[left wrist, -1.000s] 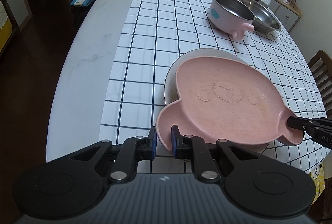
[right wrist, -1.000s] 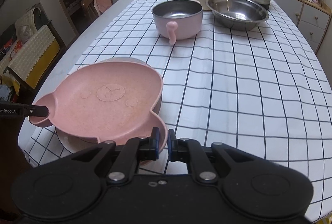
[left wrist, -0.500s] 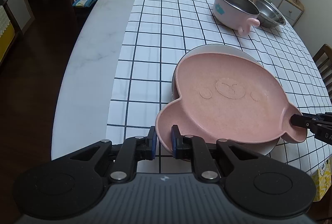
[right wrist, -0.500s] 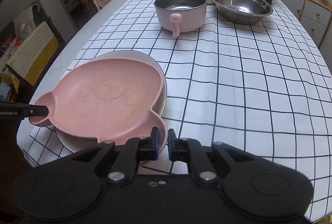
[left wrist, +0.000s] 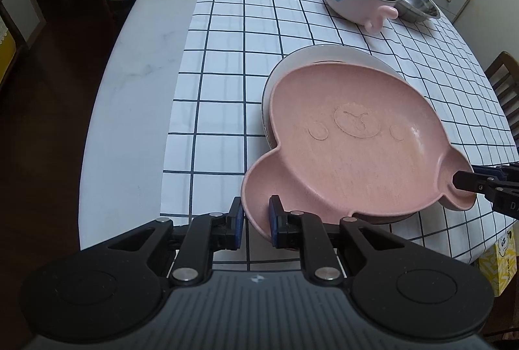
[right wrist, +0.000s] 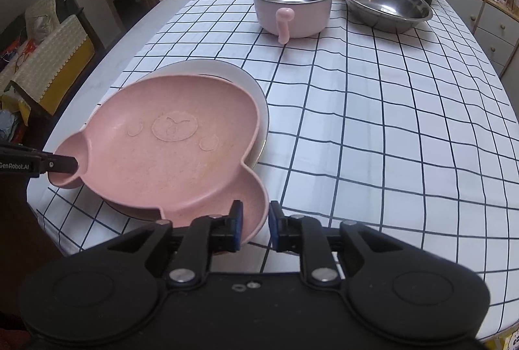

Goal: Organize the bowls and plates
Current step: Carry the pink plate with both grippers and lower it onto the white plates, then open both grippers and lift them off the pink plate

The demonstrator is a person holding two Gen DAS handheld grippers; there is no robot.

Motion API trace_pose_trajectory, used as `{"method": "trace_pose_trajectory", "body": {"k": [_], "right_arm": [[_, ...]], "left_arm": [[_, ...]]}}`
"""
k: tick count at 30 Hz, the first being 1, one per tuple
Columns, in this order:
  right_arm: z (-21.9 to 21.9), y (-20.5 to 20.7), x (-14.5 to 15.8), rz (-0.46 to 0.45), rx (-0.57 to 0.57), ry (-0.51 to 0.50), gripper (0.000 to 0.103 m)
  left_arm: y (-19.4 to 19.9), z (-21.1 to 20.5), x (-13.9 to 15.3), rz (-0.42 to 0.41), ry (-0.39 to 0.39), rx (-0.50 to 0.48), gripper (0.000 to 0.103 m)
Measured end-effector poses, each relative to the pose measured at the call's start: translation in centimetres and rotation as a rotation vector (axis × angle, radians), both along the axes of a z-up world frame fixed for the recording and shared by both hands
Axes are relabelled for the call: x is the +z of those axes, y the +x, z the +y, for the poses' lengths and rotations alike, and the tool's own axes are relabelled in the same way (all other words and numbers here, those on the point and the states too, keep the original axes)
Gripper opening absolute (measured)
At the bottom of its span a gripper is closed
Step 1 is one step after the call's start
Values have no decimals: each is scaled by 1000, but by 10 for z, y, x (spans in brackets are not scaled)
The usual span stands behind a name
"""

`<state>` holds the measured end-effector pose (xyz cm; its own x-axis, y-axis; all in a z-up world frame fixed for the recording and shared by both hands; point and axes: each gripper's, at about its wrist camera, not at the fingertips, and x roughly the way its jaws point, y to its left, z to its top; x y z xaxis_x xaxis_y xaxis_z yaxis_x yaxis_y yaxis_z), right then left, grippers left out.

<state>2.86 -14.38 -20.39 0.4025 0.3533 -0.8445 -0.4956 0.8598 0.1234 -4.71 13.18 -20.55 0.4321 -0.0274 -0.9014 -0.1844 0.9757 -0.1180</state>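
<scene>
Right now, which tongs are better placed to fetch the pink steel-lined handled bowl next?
The right tongs: the pink steel-lined handled bowl sits straight ahead, handle pointing toward them. For the left tongs it lies off rightward.
</scene>
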Motion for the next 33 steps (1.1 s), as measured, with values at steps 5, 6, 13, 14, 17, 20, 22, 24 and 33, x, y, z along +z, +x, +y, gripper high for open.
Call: {"method": "trace_pose_trajectory", "body": {"k": [5, 6, 13, 14, 17, 20, 22, 24, 33], "right_arm": [[-8, 2, 0, 22, -46, 25, 46], [-10, 2, 0, 20, -50, 25, 48], [-15, -1, 12, 5, -55, 50, 55], [-16, -1, 15, 3, -55, 56, 57], [-17, -3, 26, -25, -48, 70, 63], [-20, -3, 40, -52, -42, 84, 65], [-21, -2, 49, -67, -39, 94, 66], [-23, 0, 57, -87, -38, 100, 71], [-34, 12, 81, -155, -31, 129, 81]], "left_arm": [[0, -2, 0, 4, 8, 2, 34], [-1, -2, 0, 0, 12, 5, 43], [-7, -6, 16, -57, 24, 1, 55], [-8, -7, 20, -70, 28, 0, 55], [-9, -11, 35, -112, 36, -4, 57], [-5, -20, 51, -160, 51, -30, 58], [-1, -28, 61, -190, 56, -48, 58], [4, -36, 70, -213, 45, -60, 58], [33, -74, 106, -326, 56, -101, 71]]}}
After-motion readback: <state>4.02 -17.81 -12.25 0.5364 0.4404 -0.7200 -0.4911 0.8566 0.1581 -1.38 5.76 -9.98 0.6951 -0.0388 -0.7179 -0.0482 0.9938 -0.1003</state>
